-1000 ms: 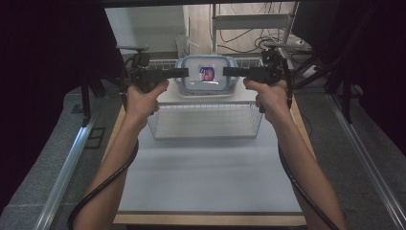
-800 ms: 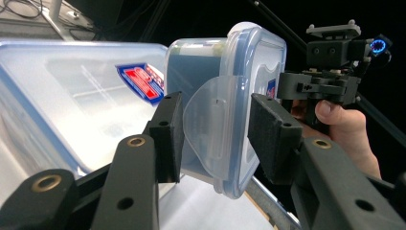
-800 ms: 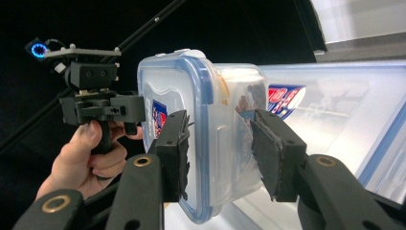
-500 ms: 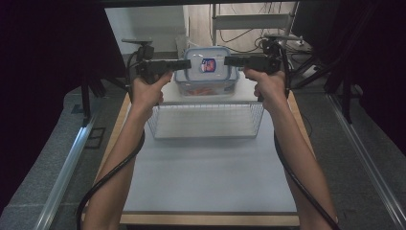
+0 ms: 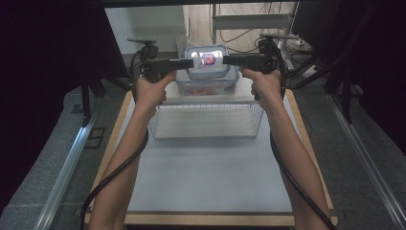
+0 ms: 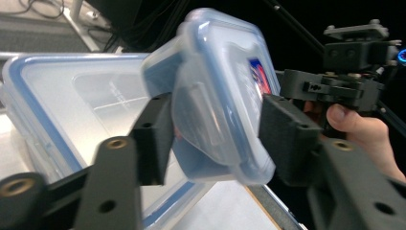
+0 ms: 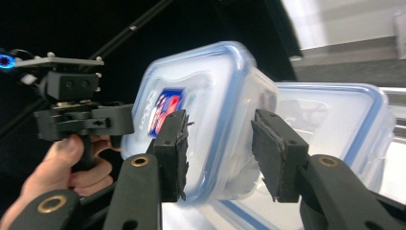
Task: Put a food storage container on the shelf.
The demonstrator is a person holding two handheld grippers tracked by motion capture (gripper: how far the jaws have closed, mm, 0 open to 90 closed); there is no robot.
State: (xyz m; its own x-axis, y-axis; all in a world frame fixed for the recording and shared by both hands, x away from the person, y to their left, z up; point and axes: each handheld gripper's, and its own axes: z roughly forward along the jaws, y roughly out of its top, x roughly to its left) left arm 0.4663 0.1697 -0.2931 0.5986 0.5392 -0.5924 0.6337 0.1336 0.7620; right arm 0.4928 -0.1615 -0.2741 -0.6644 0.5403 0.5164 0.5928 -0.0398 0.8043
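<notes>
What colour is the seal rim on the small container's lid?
Blue, around the clear small container; the right gripper view shows it best.

The near half of the table [image 5: 206,182] lies open from 3 through 6 to 9 o'clock. At 12 o'clock the wire basket [image 5: 207,120] bars the way, with the large container [image 5: 206,85] just behind it. Above that, the small container [image 5: 207,60] fills the gap between the left gripper [image 5: 190,63] and right gripper [image 5: 225,60].
</notes>
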